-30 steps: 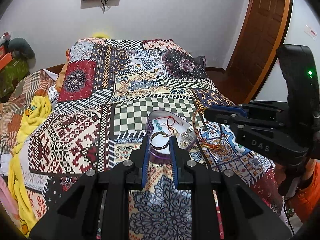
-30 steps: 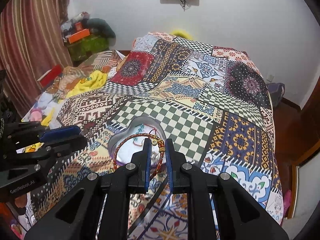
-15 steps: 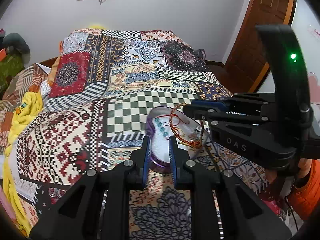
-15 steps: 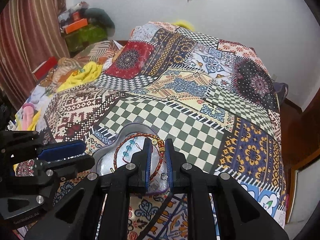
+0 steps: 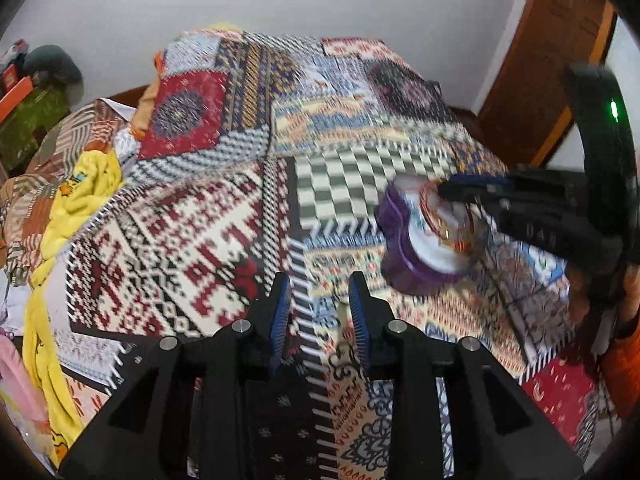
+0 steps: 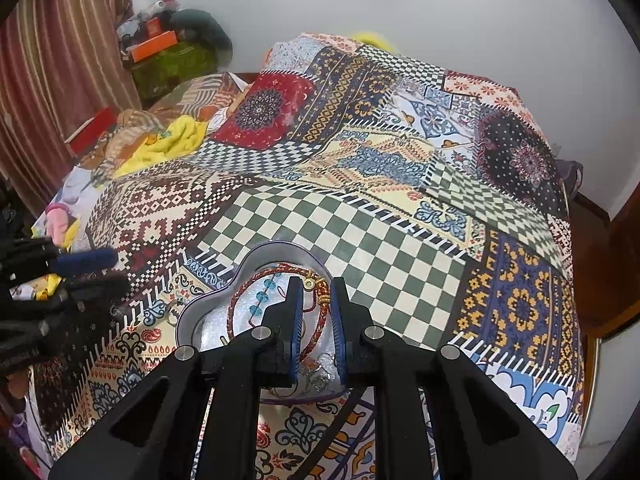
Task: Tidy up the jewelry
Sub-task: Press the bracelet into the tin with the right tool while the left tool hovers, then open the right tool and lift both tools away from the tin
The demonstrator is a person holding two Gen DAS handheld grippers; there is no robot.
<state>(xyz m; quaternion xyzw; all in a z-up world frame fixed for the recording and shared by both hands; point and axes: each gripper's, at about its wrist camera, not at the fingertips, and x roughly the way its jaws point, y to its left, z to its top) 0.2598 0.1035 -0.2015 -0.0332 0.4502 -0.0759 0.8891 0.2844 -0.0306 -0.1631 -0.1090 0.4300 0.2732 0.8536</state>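
Near the foot edge of the bed (image 6: 404,240), on its patchwork cover, rests a heart-shaped purple box (image 6: 256,258) with a pale lining. Right claw (image 6: 314,312): pressed nearly together and pinching a red braided bracelet (image 6: 240,296), which hangs over the open box, its far arc low inside near the lining; whether it touches cannot be told. The bracelet forms a closed loop, elongated toward the head of the bed, with its gold clasp (image 6: 322,294) just beyond the claw tips. Left claw (image 5: 318,306): jaws opening, nothing between them, positioned over the cover beside the box on the side toward the yellow cloth (image 5: 68,216); this view is motion-blurred. Already in the box: a string of blue beads (image 6: 262,298), a thin red cord and small metallic pieces near its front wall, too small to identify. Judged progress: several items are stowed and the bracelet is at the point of deposit but not yet released. No other loose jewelry can be made out on the busy cover, and no lid is in view.
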